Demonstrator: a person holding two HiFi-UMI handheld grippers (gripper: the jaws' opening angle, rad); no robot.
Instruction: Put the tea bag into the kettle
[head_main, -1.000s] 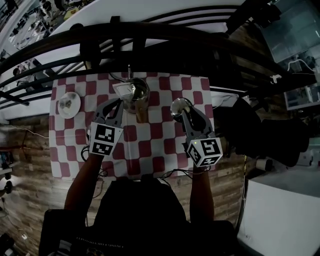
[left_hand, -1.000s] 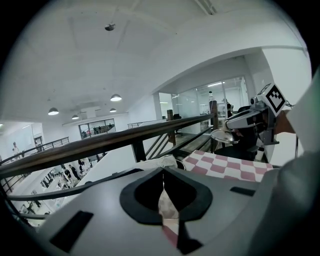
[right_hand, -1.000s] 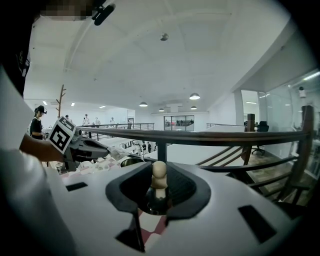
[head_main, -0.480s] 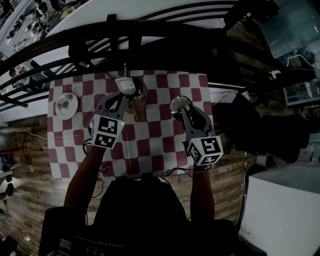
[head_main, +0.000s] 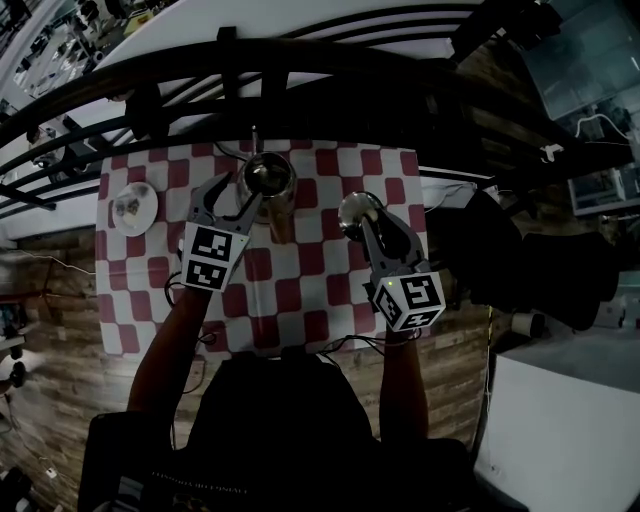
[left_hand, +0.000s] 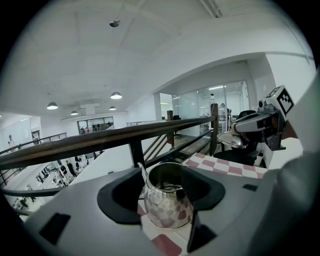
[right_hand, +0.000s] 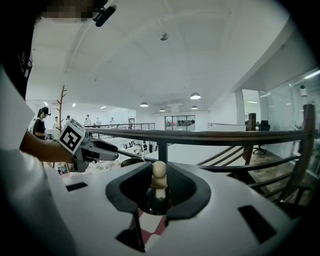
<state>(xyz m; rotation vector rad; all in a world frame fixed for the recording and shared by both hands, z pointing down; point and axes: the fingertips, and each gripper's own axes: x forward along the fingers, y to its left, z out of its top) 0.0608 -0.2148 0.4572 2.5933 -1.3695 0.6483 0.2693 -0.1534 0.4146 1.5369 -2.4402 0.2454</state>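
Opening just now, the left hand-held gripper (head_main: 236, 196) stands spread before the kettle (head_main: 266, 176), gripping nothing. A pale patch (left_hand: 167, 188) inside it may be the tea bag. Right of the kettle, the right hand-held gripper (head_main: 367, 228) pinches the lid (head_main: 357, 209) by its knob (right_hand: 159, 172).

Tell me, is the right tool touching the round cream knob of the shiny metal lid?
Touching. In the right gripper view the right tool pinches the round cream knob from both sides.

Kettle (head_main: 268, 178) mouth uncovered (lid (head_main: 357, 212) off to the right), railing (head_main: 330, 95) close behind, bare cloth (head_main: 300, 290) in front
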